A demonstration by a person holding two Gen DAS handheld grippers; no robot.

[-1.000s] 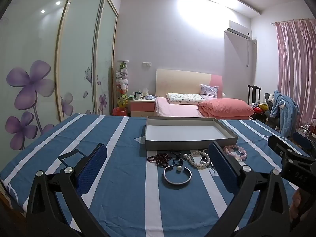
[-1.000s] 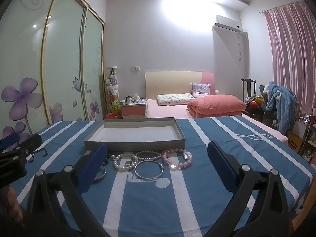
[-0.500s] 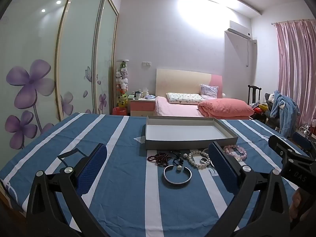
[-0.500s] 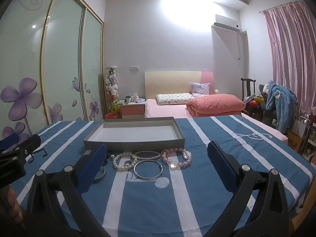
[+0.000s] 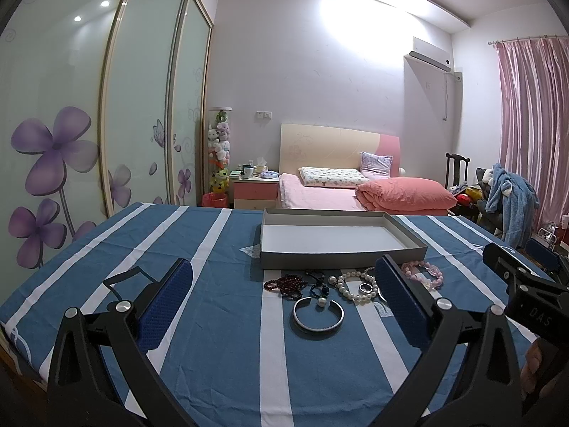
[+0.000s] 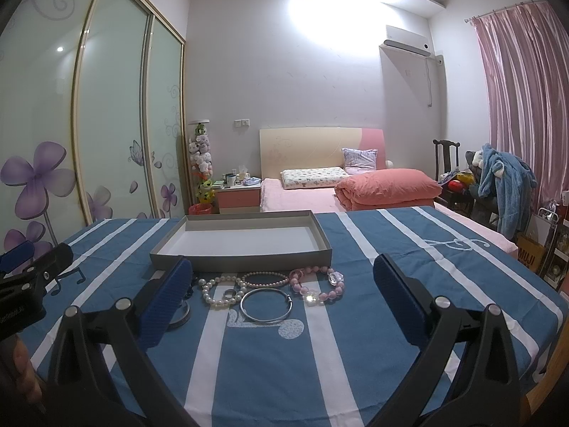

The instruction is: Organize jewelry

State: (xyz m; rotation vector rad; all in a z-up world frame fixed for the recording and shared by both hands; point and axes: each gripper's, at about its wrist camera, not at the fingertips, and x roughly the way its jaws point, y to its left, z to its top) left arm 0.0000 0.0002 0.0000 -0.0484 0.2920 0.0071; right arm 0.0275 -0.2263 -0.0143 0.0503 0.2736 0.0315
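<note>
Beside the striped cloth [image 6: 373,320], a bag [image 6: 530,254] (reads "MUJI").

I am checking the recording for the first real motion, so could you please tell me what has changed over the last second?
Nothing has visibly changed. The left gripper and right gripper still hover open above the striped cloth, holding nothing. The bracelets, including the silver cuff and the thin bangle, lie where they were in front of the grey tray, with none inside it.
</note>
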